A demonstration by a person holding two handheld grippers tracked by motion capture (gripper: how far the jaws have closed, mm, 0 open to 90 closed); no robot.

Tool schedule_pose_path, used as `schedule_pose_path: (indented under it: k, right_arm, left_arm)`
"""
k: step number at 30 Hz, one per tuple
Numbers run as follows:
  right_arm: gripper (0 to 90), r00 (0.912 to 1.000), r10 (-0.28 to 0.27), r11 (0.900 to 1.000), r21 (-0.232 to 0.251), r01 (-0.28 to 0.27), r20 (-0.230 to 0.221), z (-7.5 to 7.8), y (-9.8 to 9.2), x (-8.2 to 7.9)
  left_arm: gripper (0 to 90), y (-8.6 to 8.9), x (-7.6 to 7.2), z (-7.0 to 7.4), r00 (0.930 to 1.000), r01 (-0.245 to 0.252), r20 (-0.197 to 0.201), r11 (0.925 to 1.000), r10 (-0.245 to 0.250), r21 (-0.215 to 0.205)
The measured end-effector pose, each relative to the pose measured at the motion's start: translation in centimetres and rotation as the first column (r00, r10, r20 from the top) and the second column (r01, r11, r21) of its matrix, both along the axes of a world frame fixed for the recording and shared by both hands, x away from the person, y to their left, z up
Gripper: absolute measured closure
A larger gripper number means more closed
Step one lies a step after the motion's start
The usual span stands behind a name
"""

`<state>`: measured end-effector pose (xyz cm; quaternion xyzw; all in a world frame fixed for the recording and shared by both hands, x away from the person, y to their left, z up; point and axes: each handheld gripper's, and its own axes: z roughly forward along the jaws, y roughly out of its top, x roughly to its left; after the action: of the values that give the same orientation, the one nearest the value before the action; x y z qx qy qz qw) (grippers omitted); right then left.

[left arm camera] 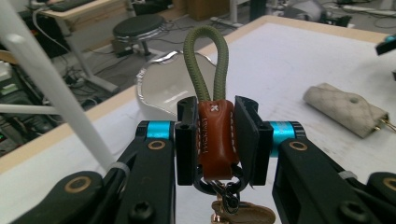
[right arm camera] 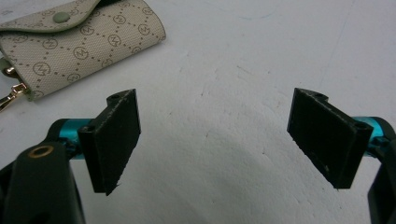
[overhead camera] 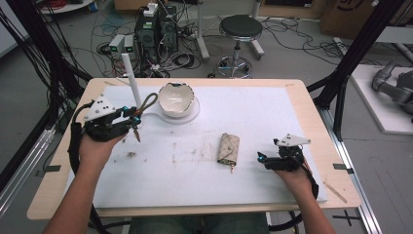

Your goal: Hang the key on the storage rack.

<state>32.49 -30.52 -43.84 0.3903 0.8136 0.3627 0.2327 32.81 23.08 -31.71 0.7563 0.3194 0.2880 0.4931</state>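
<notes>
Jaws of the left gripper [left arm camera: 215,140] clamp the brown leather tab of an olive cord-loop keychain [left arm camera: 215,135] lifted above the white table mat [overhead camera: 272,122] beside a cream scalloped bowl [overhead camera: 176,99], while the right gripper [right arm camera: 215,140] rests wide apart and empty near a beige monogrammed key pouch [right arm camera: 79,51].

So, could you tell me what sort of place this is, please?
Probably a robotics lab: computer towers amid tangled cables on the floor, a rolling stool, and black frame posts around the table.
</notes>
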Motion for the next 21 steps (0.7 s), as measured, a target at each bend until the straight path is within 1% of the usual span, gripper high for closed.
schedule_pose_path:
  k: [4,7,8,10,12,13,15,18,21]
  right_arm:
    - [17.5,1.0000,0.005,1.000,-0.005,-0.005,-0.001,-0.1,0.0,0.1]
    - [17.4,1.0000,0.005,1.000,-0.005,-0.005,-0.006,-0.1,0.1,0.1]
    - [17.5,1.0000,0.004,1.000,-0.007,-0.004,-0.006,-0.1,0.1,0.2]
    - [17.5,1.0000,0.005,1.000,-0.004,-0.005,-0.008,-0.1,0.1,0.2]
    - [17.5,0.9999,0.005,1.000,-0.007,-0.005,-0.009,-0.2,0.1,0.2]
    - [17.5,0.9999,0.004,1.000,-0.006,-0.004,-0.010,-0.2,0.1,0.3]
    - [17.5,0.9999,0.001,1.000,-0.008,-0.001,-0.014,-0.2,0.2,0.3]
    - [17.5,0.9999,0.003,1.000,-0.008,-0.003,-0.016,-0.3,0.2,0.3]
    - [17.5,0.9999,0.002,1.000,-0.009,-0.002,-0.016,-0.2,0.2,0.3]
  left_arm:
    - [70.6,0.8,0.7,1.3,0.9995,-0.028,0.013,0.9995,0.028,0.016]
    - [70.6,1.5,1.1,2.1,0.9982,-0.058,0.016,0.9983,0.058,0.003]
    - [70.5,1.7,1.3,2.4,0.9977,-0.064,0.020,0.9979,0.064,0.009]
    - [70.5,2.1,1.5,2.9,0.9963,-0.081,0.028,0.9967,0.081,0.001]
    - [70.5,2.6,1.8,3.4,0.9947,-0.097,0.034,0.9952,0.097,0.012]
    - [70.5,2.7,2.0,3.5,0.9934,-0.109,0.038,0.9941,0.108,0.004]
    - [70.5,3.0,2.3,4.0,0.9913,-0.126,0.042,0.9917,0.125,0.026]
    - [70.5,3.5,2.8,4.4,0.9885,-0.146,0.043,0.9884,0.145,0.040]
    - [70.5,3.9,3.2,4.4,0.9860,-0.164,0.035,0.9859,0.163,0.033]
